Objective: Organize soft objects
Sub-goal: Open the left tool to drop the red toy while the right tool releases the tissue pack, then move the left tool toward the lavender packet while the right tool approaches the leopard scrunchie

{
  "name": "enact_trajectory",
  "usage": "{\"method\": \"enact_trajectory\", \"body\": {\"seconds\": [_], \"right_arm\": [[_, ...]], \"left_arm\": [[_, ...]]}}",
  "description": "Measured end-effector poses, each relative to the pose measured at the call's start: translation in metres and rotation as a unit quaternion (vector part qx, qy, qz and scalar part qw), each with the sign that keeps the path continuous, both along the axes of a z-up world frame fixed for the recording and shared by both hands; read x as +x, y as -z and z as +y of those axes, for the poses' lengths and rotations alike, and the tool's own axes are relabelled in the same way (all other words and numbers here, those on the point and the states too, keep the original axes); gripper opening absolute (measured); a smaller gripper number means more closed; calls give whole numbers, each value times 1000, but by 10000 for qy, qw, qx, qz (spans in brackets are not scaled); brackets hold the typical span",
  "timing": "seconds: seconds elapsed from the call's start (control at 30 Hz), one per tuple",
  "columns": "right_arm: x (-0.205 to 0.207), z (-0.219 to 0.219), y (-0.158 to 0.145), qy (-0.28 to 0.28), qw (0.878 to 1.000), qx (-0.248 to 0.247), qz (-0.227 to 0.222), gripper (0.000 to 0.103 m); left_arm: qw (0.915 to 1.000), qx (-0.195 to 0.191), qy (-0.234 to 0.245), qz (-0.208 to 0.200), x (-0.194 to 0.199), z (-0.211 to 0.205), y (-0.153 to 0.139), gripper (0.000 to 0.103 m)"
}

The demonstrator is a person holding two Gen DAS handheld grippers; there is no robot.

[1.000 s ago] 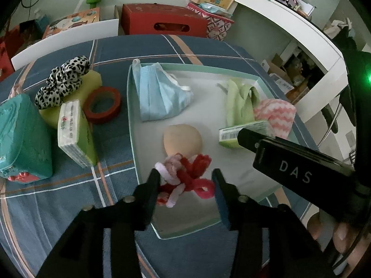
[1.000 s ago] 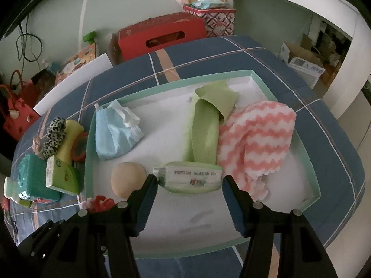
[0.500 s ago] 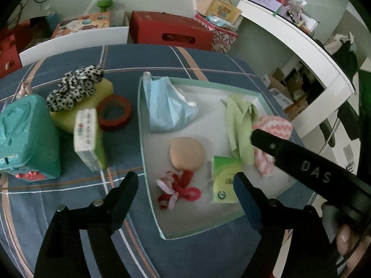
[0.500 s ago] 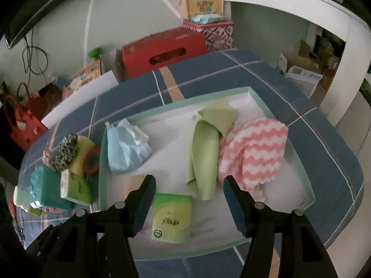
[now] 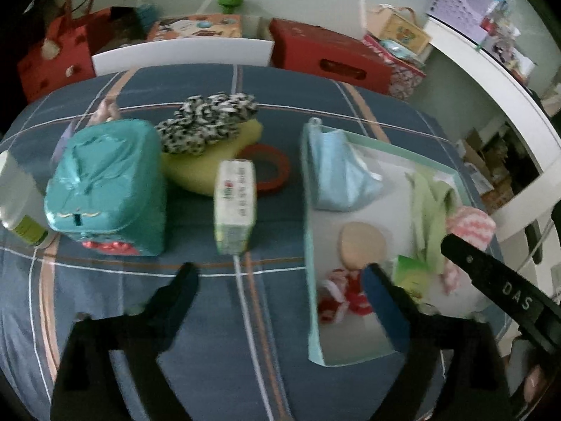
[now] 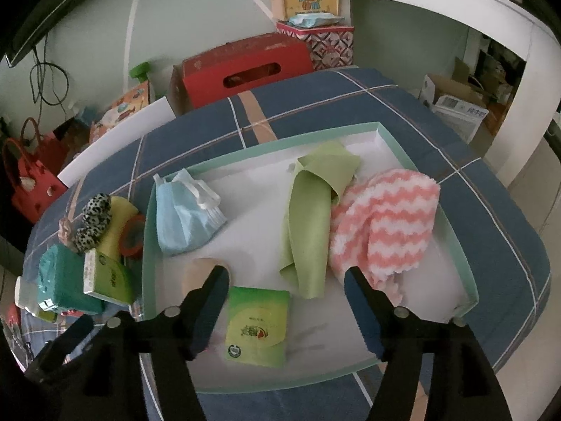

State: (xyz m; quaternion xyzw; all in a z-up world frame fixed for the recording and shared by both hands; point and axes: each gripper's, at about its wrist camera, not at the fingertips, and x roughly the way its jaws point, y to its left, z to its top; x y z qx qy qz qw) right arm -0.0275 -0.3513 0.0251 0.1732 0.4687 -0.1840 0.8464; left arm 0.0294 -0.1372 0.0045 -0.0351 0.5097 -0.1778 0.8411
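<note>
The soft objects are lying partly inside the shallow mint-rimmed tray (image 5: 310,245) and partly on the plaid cloth beside it.

Left wrist view: the left gripper (image 5: 280,277) is hanging with its jaws released and spread wide; they have just been opening, and nothing is sitting between them. A second ago those jaws were closing around the red-and-white knotted bundle (image 5: 342,293); that bundle is now resting inside the tray's near corner, free of the pads. The view is now facing the items outside the tray rather than the tray's middle, which suggests this hand is turning toward the next pick. Waiting there: a narrow paper-wrapped tissue pack (image 5: 235,207) standing on edge, a crinkled black-and-white scrunchie (image 5: 207,122) lying on a yellow sponge (image 5: 196,172), a red ring (image 5: 271,168) lying flat, and a teal boxy pouch (image 5: 105,189) with a glossy surface.

Right wrist view: the right gripper (image 6: 285,279) is hovering over the tray with jaws parted and empty, having just been opening. The green tissue packet (image 6: 257,326), a second ago lying between these jaws, is now lying flat on the tray floor below them. Also in the tray: a pleated blue face mask (image 6: 186,217), a smooth folded green cloth (image 6: 310,221), a fluffy pink-and-white zigzag towel (image 6: 385,224) and a round beige puff (image 6: 198,273), partly hidden by a finger.

Judgement: two deposits are complete; several items are still awaiting transfer.
</note>
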Motion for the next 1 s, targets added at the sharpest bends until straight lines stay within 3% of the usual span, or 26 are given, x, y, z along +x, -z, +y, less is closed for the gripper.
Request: {"method": "enact_trajectory", "body": {"seconds": [0.3, 1.0], "right_arm": [[4, 3, 7, -90, 9998, -107, 148, 103], [7, 13, -11, -147, 9992, -352, -76, 103]], "left_arm": [[9996, 80, -243, -117, 2, 8, -3, 99], [9980, 43, -365, -513, 1, 22, -26, 99]]}}
